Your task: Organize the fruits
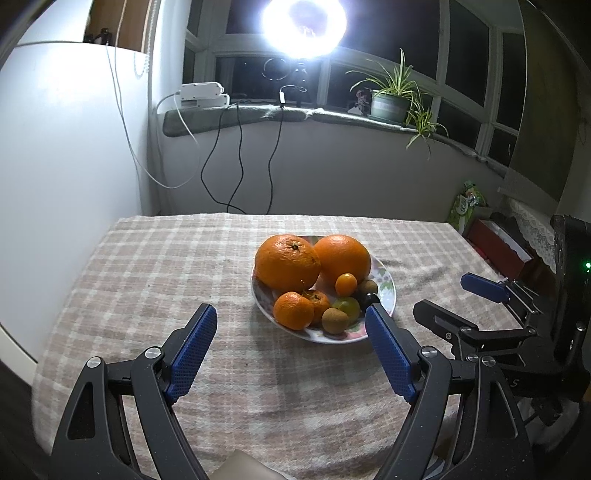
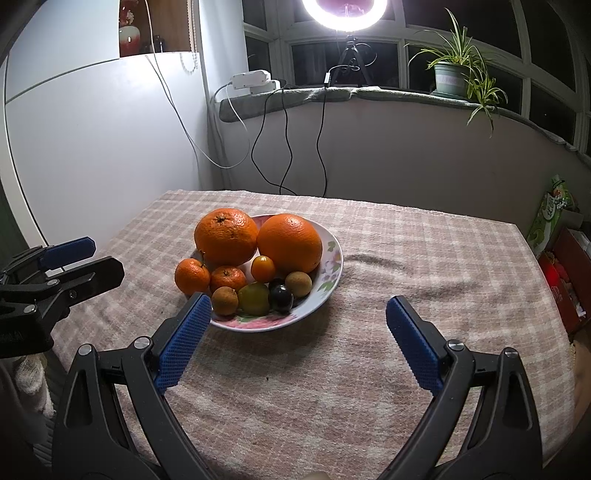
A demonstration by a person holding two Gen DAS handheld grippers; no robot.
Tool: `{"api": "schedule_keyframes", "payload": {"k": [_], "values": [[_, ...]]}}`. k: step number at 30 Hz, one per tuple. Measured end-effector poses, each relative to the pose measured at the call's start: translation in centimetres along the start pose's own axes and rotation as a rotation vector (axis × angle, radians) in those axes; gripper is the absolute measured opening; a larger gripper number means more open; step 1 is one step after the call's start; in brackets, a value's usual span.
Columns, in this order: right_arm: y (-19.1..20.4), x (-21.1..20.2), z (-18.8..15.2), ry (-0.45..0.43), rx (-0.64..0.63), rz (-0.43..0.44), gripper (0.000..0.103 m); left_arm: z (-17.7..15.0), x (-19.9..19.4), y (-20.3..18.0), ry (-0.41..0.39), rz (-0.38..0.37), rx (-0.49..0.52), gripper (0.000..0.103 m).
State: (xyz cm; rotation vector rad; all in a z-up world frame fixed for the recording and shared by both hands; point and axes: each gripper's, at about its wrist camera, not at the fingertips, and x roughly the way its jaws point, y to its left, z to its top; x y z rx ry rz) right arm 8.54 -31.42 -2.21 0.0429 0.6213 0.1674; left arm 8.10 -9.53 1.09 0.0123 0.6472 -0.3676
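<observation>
A floral plate (image 1: pixel 388 291) (image 2: pixel 332 258) sits mid-table on the checked cloth. It holds two large oranges (image 1: pixel 287 261) (image 2: pixel 290 243), two small mandarins (image 1: pixel 293 309) (image 2: pixel 192 276), a kumquat (image 1: pixel 346 283) (image 2: pixel 263 268), brown longans (image 1: pixel 334 320) (image 2: pixel 224 301), a green grape (image 1: pixel 347 306) (image 2: pixel 253 298) and dark grapes (image 2: pixel 280 295). My left gripper (image 1: pixel 291 314) is open and empty, just short of the plate. My right gripper (image 2: pixel 299 304) is open and empty, its left finger near the plate's front rim. Each gripper shows in the other's view (image 1: pixel 454 299) (image 2: pixel 92 258).
The checked tablecloth (image 1: pixel 166 280) (image 2: pixel 424 258) covers the table. A white wall panel (image 1: pixel 66 147) stands left. Cables (image 1: pixel 240 166) hang behind the far edge. A ring light (image 1: pixel 304 26) and potted plant (image 1: pixel 391 99) are on the sill. Boxes and a green packet (image 1: pixel 467 206) lie right.
</observation>
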Motion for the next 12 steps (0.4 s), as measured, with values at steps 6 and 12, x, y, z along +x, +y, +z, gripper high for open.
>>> {"api": "schedule_keyframes", "payload": {"k": [6,12], "values": [[-0.07,0.47,-0.12,0.008,0.001,0.002,0.097,-0.08,0.19,0.11,-0.001,-0.001,-0.006,0.083],[-0.22,0.73,-0.17,0.011,0.0,0.003,0.097,-0.12,0.31,0.26,0.0,-0.002,-0.005,0.083]]}}
